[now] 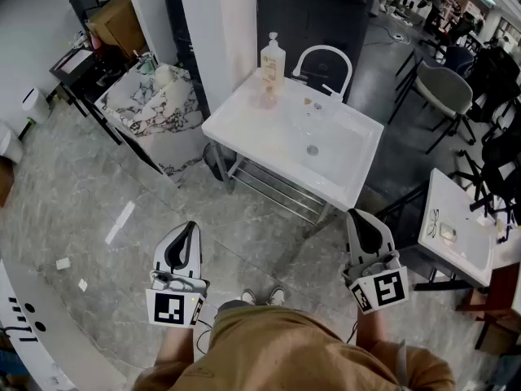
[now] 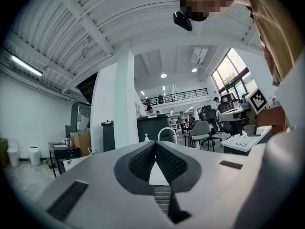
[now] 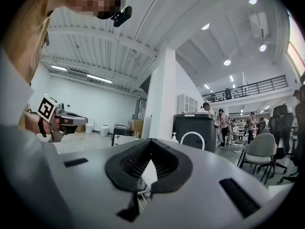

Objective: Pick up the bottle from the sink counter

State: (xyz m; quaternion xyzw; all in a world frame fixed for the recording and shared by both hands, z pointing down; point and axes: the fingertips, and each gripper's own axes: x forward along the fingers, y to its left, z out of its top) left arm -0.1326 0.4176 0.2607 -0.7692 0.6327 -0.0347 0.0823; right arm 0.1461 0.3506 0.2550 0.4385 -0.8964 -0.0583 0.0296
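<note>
Grey stone floor [image 1: 89, 177], one white sink desk [image 1: 244, 133] upper centre, one bottle [image 1: 273, 59] on its far corner, two grippers at bottom, left gripper [image 1: 191, 226] and right gripper [image 1: 355, 214], both closed and empty.

The bottle [image 1: 272, 62] stood upright on its base at the far left corner of the white sink surface [image 1: 244, 125], near the arched tap [image 1: 324, 55]. It was a pale, yellowish pump bottle with a white dispenser head.

Open grey marble floor [image 1: 163, 194] fronts the white sink worktop [image 1: 244, 125]; a white arched tap [image 1: 323, 48] stands beside the pale bottle [image 1: 273, 59]
</note>
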